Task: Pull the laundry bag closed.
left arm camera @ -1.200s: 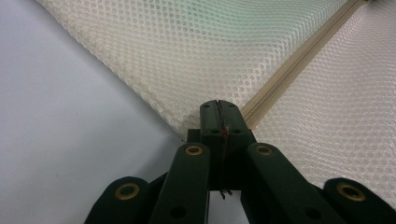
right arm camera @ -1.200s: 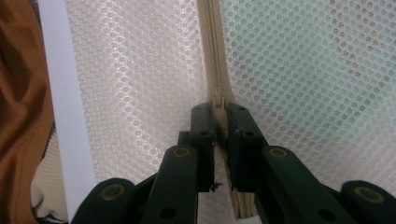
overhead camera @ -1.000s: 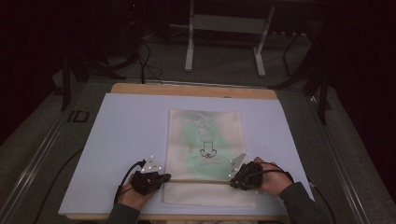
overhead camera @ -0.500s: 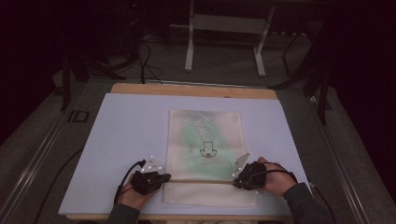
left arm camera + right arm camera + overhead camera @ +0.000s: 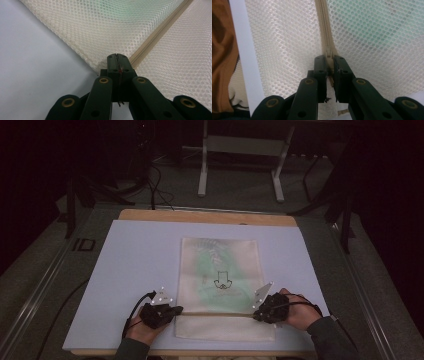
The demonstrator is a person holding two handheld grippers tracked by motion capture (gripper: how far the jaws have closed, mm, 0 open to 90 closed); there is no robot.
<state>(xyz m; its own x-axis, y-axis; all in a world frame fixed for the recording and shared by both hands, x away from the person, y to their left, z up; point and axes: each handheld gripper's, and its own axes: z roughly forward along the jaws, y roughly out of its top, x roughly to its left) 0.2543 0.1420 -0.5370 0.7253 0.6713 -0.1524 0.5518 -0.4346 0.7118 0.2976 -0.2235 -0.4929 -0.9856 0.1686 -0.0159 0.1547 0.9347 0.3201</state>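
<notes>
Cream mesh zip pouch [image 5: 220, 285] flat mid-tabletop [image 5: 135, 255]. Left gripper [image 5: 172, 310] fingers clamped on pouch edge at 9 o'clock end of beige zipper [image 5: 160, 32]; right gripper [image 5: 257, 315] fingers pinched on zipper pull [image 5: 328, 53] at 3 o'clock. Probably mid-unzip, next up: drag pull leftward, anchor held.

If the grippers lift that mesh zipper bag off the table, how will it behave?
The mesh bag is thin netting lying flat, so it will probably sag and fold, not hold shape. It looks light, with only a soft green item showing through. The zipper band seems its firmest part, and is where the right gripper pinches.
</notes>
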